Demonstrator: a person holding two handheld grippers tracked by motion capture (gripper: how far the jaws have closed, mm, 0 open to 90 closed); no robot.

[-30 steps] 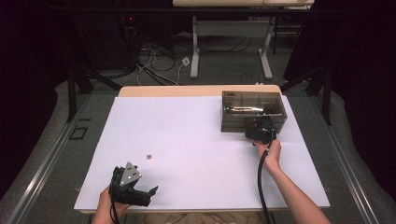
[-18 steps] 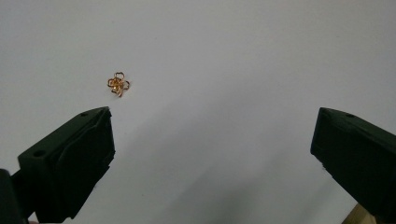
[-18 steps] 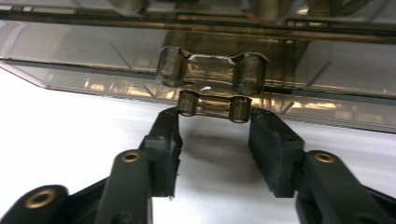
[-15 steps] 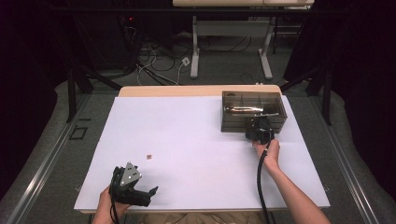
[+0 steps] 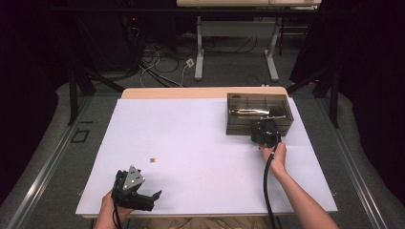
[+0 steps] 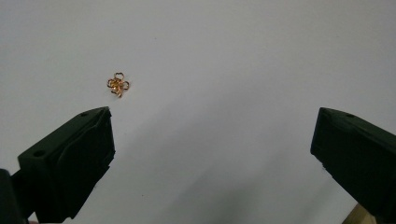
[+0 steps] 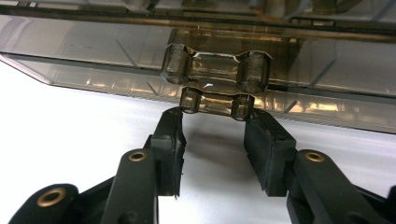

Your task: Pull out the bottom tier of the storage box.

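A smoky clear box [image 5: 237, 128] with inner dividers stands at the table's far right. My right gripper [image 5: 264, 129] is at its front wall. In the right gripper view the jaws [image 7: 213, 117] stand open, with their tips just under the box's latch tab [image 7: 215, 79], one on each side. A tiny gold clover-shaped charm [image 5: 152, 160] lies on the white sheet at the near left. My left gripper [image 5: 153, 199] rests near the front edge, below and left of the charm. It is wide open [image 6: 212, 116], and the charm [image 6: 117, 84] lies just beyond its left fingertip [image 6: 93, 121].
A shiny metallic piece [image 5: 246, 112] lies inside the box. The white sheet [image 5: 200, 143] covers the table, with a wooden strip [image 5: 191, 92] along the far edge. Beyond it are table legs [image 5: 198, 52] and cables [image 5: 162, 62] on the floor.
The right gripper has edged slightly left along the box's front. The left gripper has not moved.
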